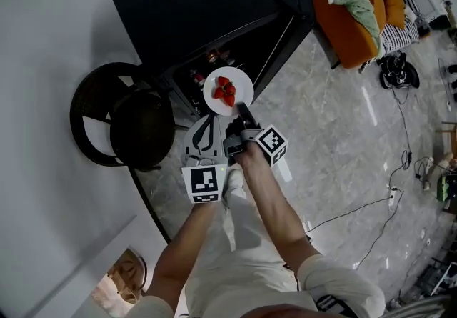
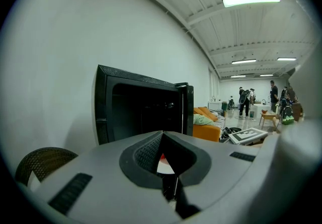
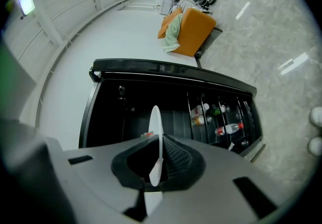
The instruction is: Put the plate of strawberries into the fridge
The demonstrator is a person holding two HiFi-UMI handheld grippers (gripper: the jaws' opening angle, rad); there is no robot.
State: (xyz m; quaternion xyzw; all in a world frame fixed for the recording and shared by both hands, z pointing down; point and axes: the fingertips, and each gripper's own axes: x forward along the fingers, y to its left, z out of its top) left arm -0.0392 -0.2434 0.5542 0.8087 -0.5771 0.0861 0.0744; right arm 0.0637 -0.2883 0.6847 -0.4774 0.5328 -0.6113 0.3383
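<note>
Grey jaws of the right gripper (image 3: 158,142) are clamped on the near rim of the white plate (image 1: 242,80). From that gripper's own view the plate shows only edge-on, a thin white blade running away toward the black fridge (image 1: 187,1), and the fruit is all but hidden behind it. From the head view the plate lies flat, face up, strawberries (image 1: 224,91) heaped at its middle, held out at the fridge's open front just short of the dark shelves. Left gripper (image 1: 203,132), just beside and nearer the person, has its jaws drawn together on nothing; through the slit between them only a sliver of plate and red can be made out. Both marker cubes carry black-and-white squares, no words. Bottles (image 3: 223,120) stand in the door racks on the right, their labels too small to read. Left of the fridge sits a dark round chair (image 1: 91,118). Far right is an orange sofa (image 1: 341,23), partly cut off.
</note>
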